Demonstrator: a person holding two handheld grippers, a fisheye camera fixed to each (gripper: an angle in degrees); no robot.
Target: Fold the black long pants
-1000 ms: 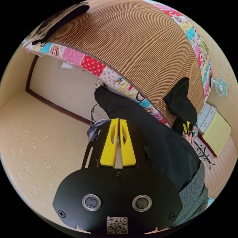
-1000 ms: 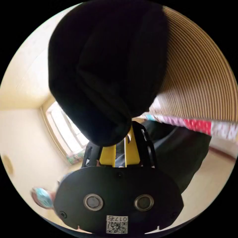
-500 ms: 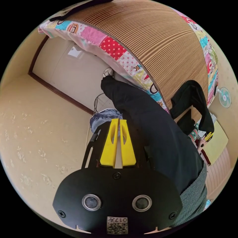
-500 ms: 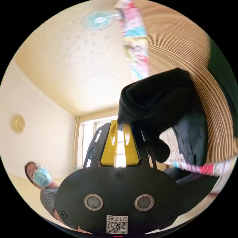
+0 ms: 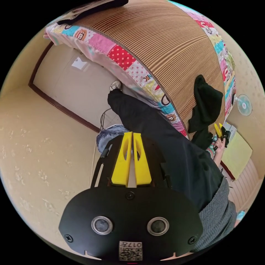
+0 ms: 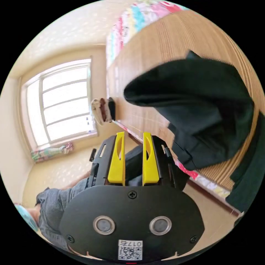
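While the black long pants lay bunched on the bed near its patchwork edge, the right claw hung spread and empty just off that edge, nearer the pants. The left claw stayed away, jaws pressed together, pinching nothing visible.

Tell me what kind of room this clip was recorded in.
Most likely a bedroom in a home: a bed with a striped mat and patchwork sheet, a window, a standing fan, and black pants heaped on the mat.
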